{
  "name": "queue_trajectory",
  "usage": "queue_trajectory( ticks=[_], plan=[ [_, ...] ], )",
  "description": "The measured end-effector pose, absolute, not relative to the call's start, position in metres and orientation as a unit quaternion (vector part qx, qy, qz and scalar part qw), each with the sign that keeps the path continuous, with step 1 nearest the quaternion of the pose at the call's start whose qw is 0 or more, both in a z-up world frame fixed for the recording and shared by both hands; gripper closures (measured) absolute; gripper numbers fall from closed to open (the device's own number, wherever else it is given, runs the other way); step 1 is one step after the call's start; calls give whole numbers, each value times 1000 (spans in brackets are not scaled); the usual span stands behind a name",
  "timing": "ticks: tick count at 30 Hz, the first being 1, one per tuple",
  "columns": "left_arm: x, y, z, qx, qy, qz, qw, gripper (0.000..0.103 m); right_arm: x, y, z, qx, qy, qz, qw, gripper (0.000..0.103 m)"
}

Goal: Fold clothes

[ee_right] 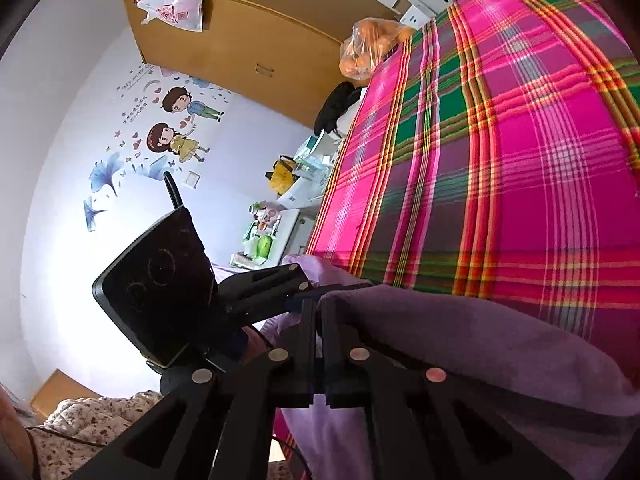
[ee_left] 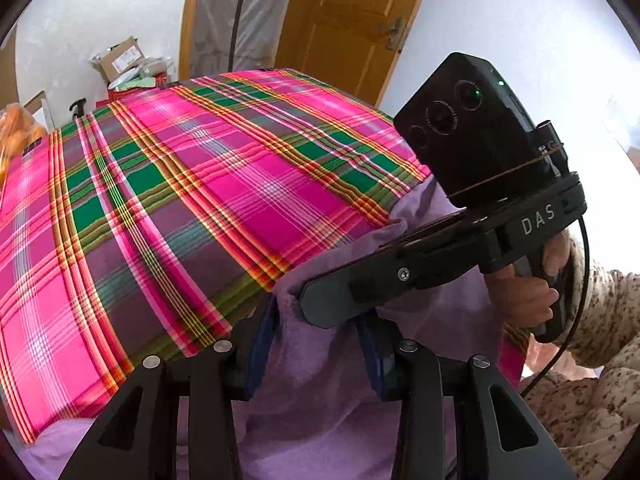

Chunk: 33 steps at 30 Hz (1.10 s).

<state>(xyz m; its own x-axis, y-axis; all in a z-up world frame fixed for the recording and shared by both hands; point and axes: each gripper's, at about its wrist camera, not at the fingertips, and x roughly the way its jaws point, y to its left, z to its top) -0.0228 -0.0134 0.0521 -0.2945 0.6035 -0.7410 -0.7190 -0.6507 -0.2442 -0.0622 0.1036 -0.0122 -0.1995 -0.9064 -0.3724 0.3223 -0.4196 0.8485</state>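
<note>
Softly bunched lilac towel [ee_left: 320, 380], left tool [ee_left: 320, 344] gripping it, right tool [ee_right: 318, 320] clamped on its fold

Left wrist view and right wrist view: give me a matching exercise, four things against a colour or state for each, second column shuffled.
Things:
1. garment
2. bedspread
3. door
4. right tool

Colour or state:
A. pink, green and red plaid
B. shut on cloth
C. plain lilac
D. brown wood

Pairs: 1-C, 2-A, 3-D, 4-B
</note>
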Motion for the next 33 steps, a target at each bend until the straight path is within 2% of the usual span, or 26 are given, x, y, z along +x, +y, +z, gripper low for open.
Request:
queue_trajectory(
  ticks=[2, 4, 12, 19, 26, 29, 33],
  plan=[
    [-24, -14, 52, -425, 68, 804, 411, 80, -61, 107, -11, 456, -320, -712, 428, 99],
    [-24, -16, 53, -422, 66, 807, 409, 87, -61, 114, -10, 448, -334, -716, 419, 99],
    [-41, -25, 57, -418, 31, 823, 383, 93, -55, 167, -12, 401, -403, -744, 350, 99],
    [-93, -38, 35, -474, -64, 815, 327, 94, -44, 201, -15, 382, -413, -775, 289, 99],
    [-112, -36, 16, -493, -77, 812, 303, 94, -35, 206, -10, 388, -345, -820, 240, 98],
    [-118, -38, 9, -499, -76, 815, 283, 99, -32, 214, -3, 388, -300, -849, 199, 91],
    [-122, -45, 4, -507, -109, 805, 287, 99, -27, 219, -2, 395, -274, -857, 184, 90]
  ],
)
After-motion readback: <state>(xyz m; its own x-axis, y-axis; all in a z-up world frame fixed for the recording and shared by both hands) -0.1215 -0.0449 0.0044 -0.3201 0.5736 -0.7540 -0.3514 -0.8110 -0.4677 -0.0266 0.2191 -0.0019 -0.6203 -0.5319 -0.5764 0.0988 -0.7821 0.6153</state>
